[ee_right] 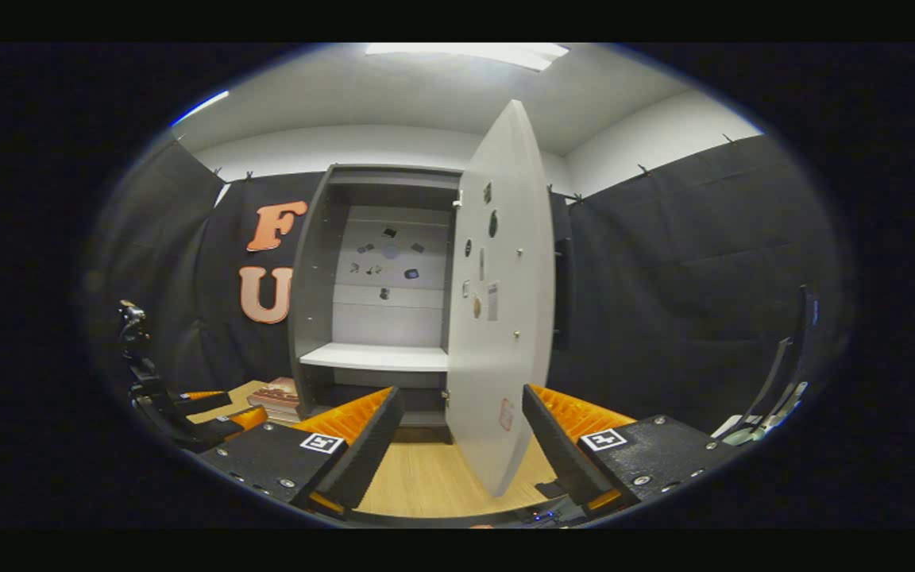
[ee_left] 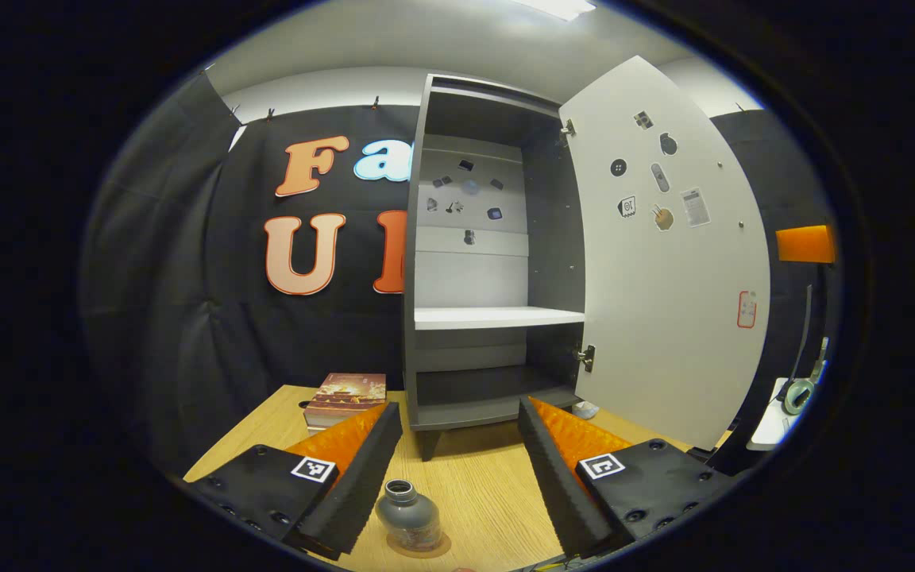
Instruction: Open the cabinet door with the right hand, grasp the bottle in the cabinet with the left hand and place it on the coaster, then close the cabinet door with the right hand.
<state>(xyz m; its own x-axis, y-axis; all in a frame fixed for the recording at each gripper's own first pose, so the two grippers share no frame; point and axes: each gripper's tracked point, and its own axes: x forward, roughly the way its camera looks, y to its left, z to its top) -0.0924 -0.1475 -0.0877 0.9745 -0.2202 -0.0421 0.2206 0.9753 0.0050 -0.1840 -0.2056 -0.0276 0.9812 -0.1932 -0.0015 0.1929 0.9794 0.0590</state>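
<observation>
The grey cabinet [ee_left: 489, 238] stands with its white door [ee_left: 664, 262] swung wide to the right, and its white shelf [ee_left: 497, 318] is bare. A small grey bottle [ee_left: 408, 512] stands upright on a round coaster [ee_left: 419, 545] on the wooden table [ee_left: 489, 485]. It lies between the fingers of my left gripper [ee_left: 461, 469], close to the left finger, and that gripper is open. In the right gripper view the door [ee_right: 501, 318] shows nearly edge-on between the fingers of my right gripper [ee_right: 461, 445]. This gripper is open, and the door's lower edge hangs near its right finger.
A stack of books [ee_left: 345, 397] lies on the table left of the cabinet. A small white object [ee_left: 584, 409] sits by the cabinet's foot under the door. The left gripper [ee_right: 211, 413] shows at the far left of the right gripper view. Black cloth walls surround the table.
</observation>
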